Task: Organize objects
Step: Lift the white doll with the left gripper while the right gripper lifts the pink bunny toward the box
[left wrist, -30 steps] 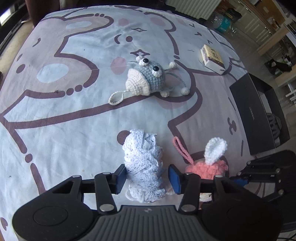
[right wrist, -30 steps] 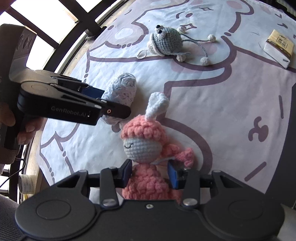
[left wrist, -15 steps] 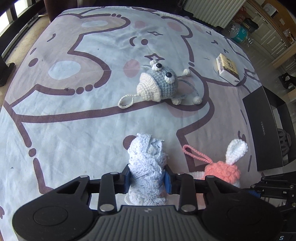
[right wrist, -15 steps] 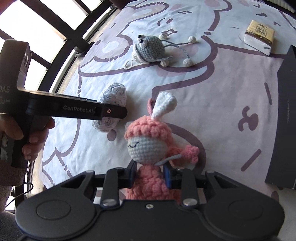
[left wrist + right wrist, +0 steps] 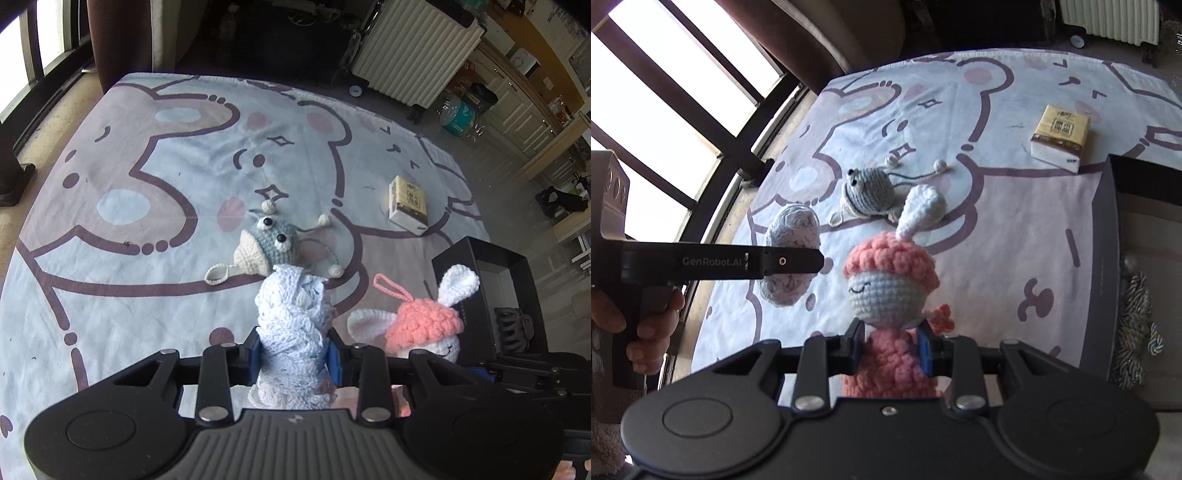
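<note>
Left claw (image 5: 293, 356) is clamped on the white knit bundle (image 5: 293, 325); right claw (image 5: 891, 345) is clamped on the pink doll (image 5: 891, 291) at its body, and both items appear clear of the printed sheet (image 5: 110, 258). The grey toy (image 5: 267, 243) and tissue pack (image 5: 408, 203) lie untouched on the sheet, with a black box (image 5: 1102, 258) at its edge. Judgement: carry both level, claws apart, and watch the doll's head-heavy droop before releasing into the box, the likely destination.

Both grippers closed and lifted: left gripper (image 5: 293, 354) raises the blue yarn bundle (image 5: 293, 325), right gripper (image 5: 891, 345) the pink doll (image 5: 890, 295)
</note>
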Available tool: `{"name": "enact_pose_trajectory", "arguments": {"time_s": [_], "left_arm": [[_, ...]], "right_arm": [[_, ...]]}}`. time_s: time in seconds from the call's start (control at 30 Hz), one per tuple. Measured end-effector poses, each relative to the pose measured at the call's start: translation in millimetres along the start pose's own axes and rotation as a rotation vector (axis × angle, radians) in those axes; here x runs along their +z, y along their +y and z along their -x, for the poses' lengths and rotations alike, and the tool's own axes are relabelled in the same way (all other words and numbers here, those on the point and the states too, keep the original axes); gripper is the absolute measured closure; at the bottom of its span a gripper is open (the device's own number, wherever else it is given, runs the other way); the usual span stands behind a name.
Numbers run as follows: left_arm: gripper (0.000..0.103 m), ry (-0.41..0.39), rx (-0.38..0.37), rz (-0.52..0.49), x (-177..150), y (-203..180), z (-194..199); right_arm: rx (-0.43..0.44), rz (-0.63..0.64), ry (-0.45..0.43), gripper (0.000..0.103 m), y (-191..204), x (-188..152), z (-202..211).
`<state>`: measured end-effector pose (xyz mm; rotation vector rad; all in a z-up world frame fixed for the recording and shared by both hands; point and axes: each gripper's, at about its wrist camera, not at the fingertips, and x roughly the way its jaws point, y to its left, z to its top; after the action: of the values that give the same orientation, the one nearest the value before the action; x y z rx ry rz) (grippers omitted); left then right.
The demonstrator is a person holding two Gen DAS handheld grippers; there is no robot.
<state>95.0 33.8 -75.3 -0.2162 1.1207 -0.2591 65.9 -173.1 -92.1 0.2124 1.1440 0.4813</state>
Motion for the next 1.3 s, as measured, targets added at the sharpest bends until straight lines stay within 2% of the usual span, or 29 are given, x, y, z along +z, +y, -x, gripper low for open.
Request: {"name": "enact_pose_trajectory", "arguments": {"time_s": [0.23,0.4,0.6,0.87,1.3], "left_arm": [[0.068,-0.020,-0.011,-0.001,3,-15,14],[0.068,-0.015,-0.002,-0.008,0,-22,15],[0.068,-0.026,0.022,-0.015,0,-28,18],[0.068,-0.034,0.007,-0.022,4,-41,20],[0.068,-0.087,-0.034,-0.089,34,-101,23]], "right_arm": [[-0.024,-0.008,-0.089,0.072,-4,12,25],[-0.072,-0.005,-0.136,0.072,-7,16,38],[-0.102,-0.010,-0.160,0.072,-13,15,48],[-0.116,-0.009,-0.205,0.072,-20,16,66],[-0.170,-0.023,-0.291,0.072,-49,27,117]]}}
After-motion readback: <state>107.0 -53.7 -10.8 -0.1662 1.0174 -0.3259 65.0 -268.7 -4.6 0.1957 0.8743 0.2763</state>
